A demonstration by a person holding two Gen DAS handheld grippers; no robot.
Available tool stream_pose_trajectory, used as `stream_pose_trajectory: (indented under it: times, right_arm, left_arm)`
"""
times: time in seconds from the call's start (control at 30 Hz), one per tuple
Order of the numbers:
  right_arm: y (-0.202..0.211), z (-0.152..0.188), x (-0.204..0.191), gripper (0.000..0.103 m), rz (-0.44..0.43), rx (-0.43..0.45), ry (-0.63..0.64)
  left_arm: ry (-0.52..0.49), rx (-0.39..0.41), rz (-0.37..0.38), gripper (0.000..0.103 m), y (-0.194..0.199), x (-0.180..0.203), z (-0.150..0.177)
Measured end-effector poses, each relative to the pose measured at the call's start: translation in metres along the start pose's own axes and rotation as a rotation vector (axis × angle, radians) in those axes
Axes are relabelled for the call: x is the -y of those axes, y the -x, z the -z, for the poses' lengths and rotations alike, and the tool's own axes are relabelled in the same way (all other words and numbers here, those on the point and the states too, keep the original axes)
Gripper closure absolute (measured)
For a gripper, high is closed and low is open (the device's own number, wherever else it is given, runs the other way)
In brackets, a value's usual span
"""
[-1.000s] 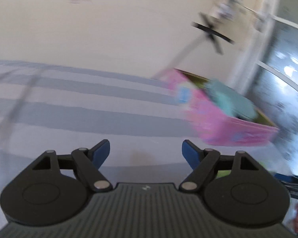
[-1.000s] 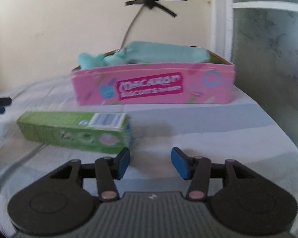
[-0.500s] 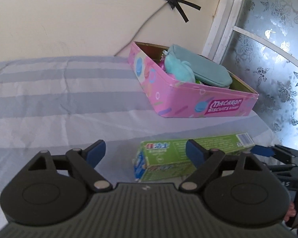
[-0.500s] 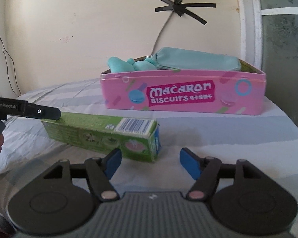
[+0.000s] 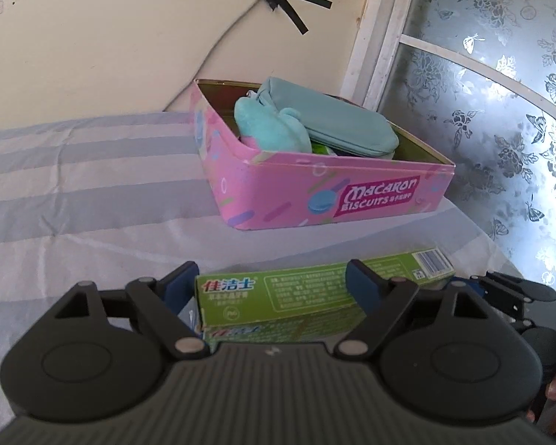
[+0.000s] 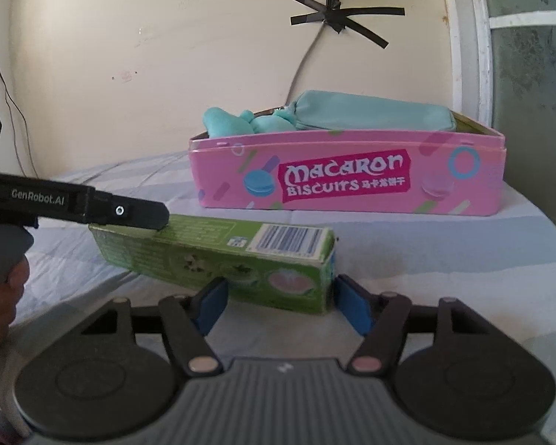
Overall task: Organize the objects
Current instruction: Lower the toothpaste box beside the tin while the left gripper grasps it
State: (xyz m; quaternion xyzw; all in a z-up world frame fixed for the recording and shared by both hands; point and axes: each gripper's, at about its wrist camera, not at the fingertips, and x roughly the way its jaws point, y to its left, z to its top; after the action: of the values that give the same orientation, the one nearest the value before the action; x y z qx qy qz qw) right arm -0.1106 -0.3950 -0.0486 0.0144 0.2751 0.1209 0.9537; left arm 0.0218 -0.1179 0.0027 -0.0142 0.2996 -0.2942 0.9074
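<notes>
Striped bedsheet [image 5: 74, 193], pink tin [image 5: 315, 193] (open), teal pouch [image 5: 337, 118] inside

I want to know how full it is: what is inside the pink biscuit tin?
Inside the pink tin lie a teal zip pouch and a teal plush toy. A green edge shows beneath them; whatever else lies underneath is covered.

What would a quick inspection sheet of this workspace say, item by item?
Surface: striped grey sheet.
Job's things: green box lying flat; pink tin behind it, open, holding a teal pouch and a teal plush.
Clutter: nothing seen.
Grippers: left gripper and right gripper both open, one at each end of the green box, pads not pressing.
Cables: grey cable taped to the wall.
Surroundings: cream wall, frosted window.
</notes>
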Motion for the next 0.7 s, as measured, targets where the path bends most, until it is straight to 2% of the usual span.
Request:
stream_pose_trajectory:
  times: [0.33, 0.47, 0.7]
  right_arm:
    - [-0.004, 0.001, -0.009, 0.028, 0.042, -0.013, 0.044]
    - [-0.006, 0.0, -0.009, 0.003, 0.091, -0.037, 0.022]
    - [0.001, 0.002, -0.005, 0.0, 0.122, -0.021, -0.042]
  left_arm:
    - [-0.057, 0.025, -0.006, 0.015, 0.008, 0.001, 0.005]
    - [-0.056, 0.038, -0.042, 0.015, 0.013, -0.006, 0.006]
    - [-0.035, 0.052, -0.073, 0.014, 0.021, -0.02, 0.008]
